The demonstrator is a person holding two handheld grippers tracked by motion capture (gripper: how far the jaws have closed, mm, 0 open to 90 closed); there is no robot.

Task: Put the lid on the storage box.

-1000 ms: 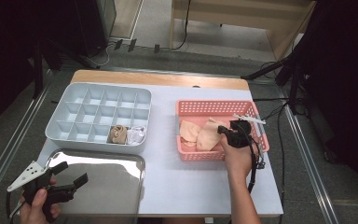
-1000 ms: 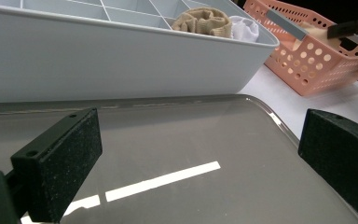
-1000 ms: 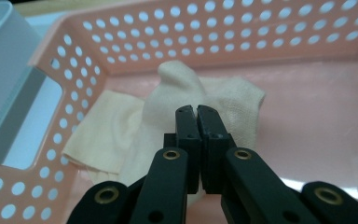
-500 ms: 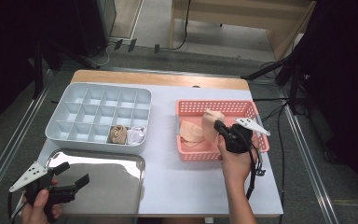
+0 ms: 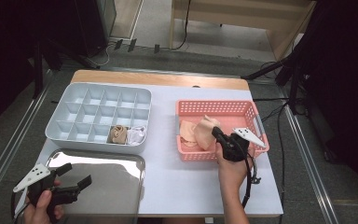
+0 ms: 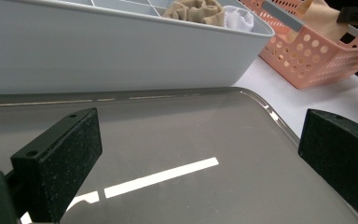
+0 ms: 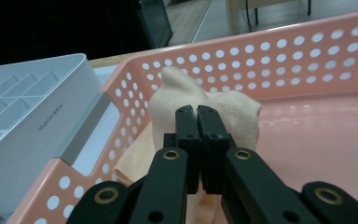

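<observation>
Compared with the picture of a second ago, the beige cloth (image 5: pixel 206 130) in the pink basket (image 5: pixel 256 122), right of centre in the high view, has been drawn up off the pile into a raised fold, and the right gripper (image 5: pixel 217 133) has been shifted a little toward the left of the frame along with it. This is judged to mean that one piece is being lifted out of the basket, most likely for the grey divided tray (image 5: pixel 74 122) at upper left, where a rolled beige piece (image 5: pixel 118 134) and a white piece (image 5: pixel 136 135) already lie in two front compartments. In the right gripper view the jaws are seen fully closed, pinched on the top of the cloth (image 7: pixel 200 100) above the basket floor. The left gripper (image 5: pixel 72 177) is held at lower left over the metal tray (image 5: pixel 121 161), its jaws spread wide with nothing between them, touching nothing.
</observation>
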